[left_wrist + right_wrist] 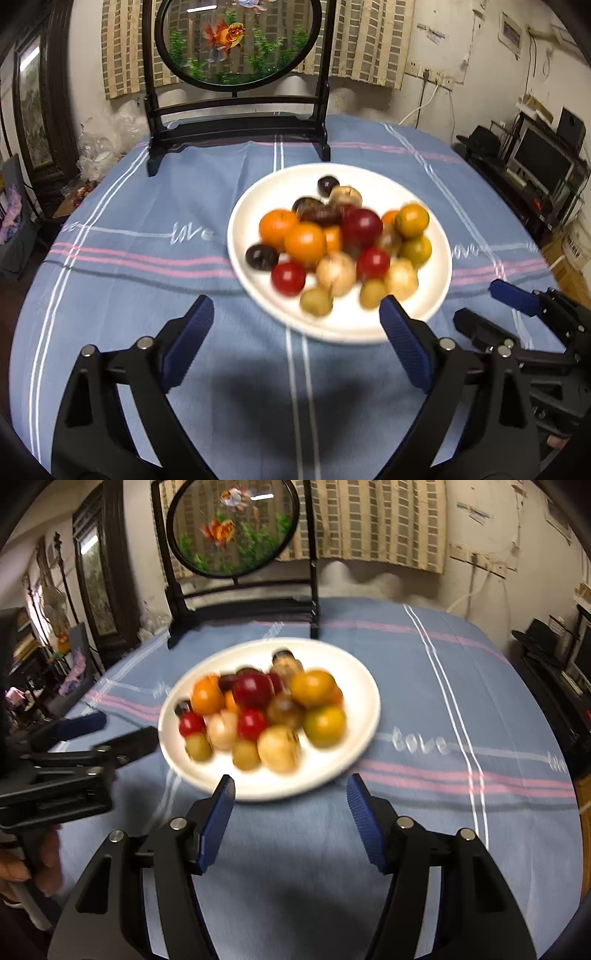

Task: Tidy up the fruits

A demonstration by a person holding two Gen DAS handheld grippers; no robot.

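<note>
A blue striped tablecloth (147,229) is seen with a white plate (258,206) as the landmark. All the fruits (340,243) are heaped mixed on the plate; none is seen on the cloth beside it. Just short of the plate's near rim, the left gripper (295,325) and right gripper (291,794) are held wide and empty. Whether sorting is beginning or gathering is finished cannot be settled.

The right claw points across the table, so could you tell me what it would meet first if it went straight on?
Probably the near rim of the white plate, then the pale fruit heaped behind it; the right claw is open, and depth is uncertain.
</note>
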